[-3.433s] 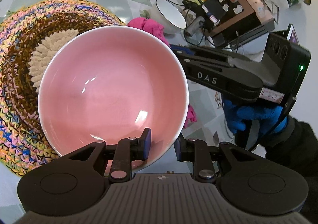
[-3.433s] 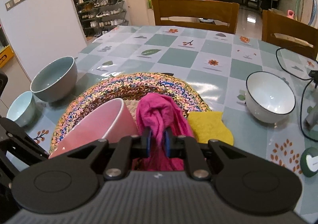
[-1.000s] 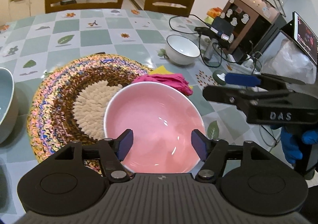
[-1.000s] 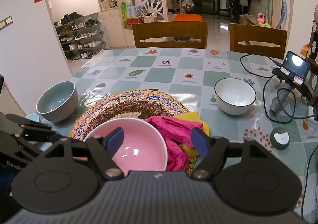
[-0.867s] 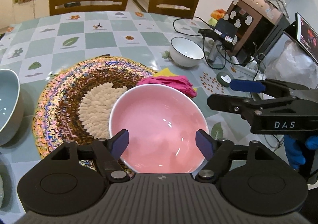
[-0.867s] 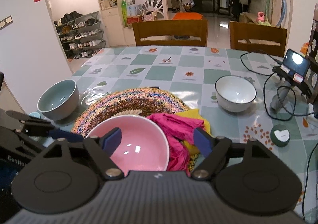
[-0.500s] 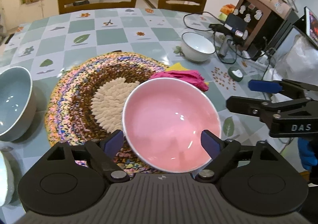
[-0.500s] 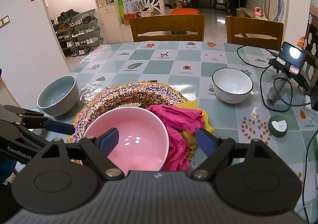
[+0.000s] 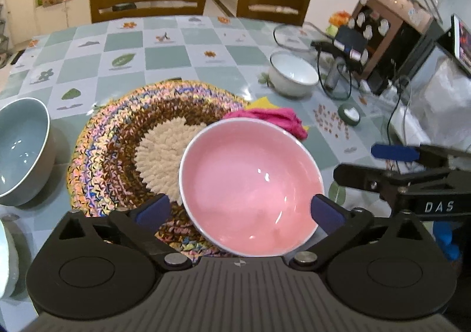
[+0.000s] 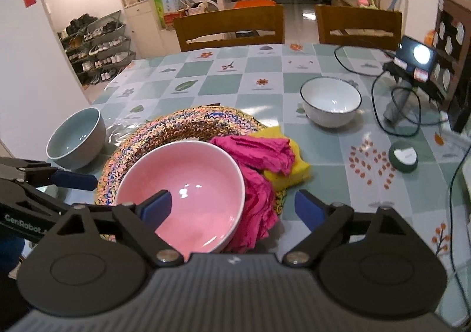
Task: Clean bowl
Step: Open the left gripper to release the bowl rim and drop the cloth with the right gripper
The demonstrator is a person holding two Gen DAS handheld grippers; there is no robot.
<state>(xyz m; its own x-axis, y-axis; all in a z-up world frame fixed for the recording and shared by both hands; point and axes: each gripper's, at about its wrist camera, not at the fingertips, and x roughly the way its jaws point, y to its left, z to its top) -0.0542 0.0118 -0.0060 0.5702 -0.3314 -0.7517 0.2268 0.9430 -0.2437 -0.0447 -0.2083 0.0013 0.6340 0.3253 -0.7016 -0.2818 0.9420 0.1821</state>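
The pink bowl (image 9: 250, 184) (image 10: 182, 184) stands upright on the near right part of a multicoloured woven mat (image 9: 117, 140) (image 10: 191, 122). A crumpled magenta cloth (image 10: 256, 155) (image 9: 265, 115) lies against the bowl's right side, partly over a yellow sponge (image 10: 291, 170). My left gripper (image 9: 240, 209) hovers just in front of the bowl, its jaws opening wide. The bowl shows between its pads, and neither pad presses on it. My right gripper (image 10: 232, 206) hangs near the bowl and cloth, jaws also opening, gripping nothing.
A grey-blue bowl (image 9: 20, 152) (image 10: 76, 137) sits left of the mat and a white bowl (image 9: 294, 74) (image 10: 331, 102) at the far right. A small green disc (image 10: 403, 156), cables, a phone on a stand (image 10: 416, 58) and a brown appliance (image 9: 388, 34) crowd the right edge. Two chairs stand behind.
Earlier the left gripper pinched the tilted bowl's rim and the right held the cloth. Both have let go and drawn back, and both sets of jaws have spread wider.
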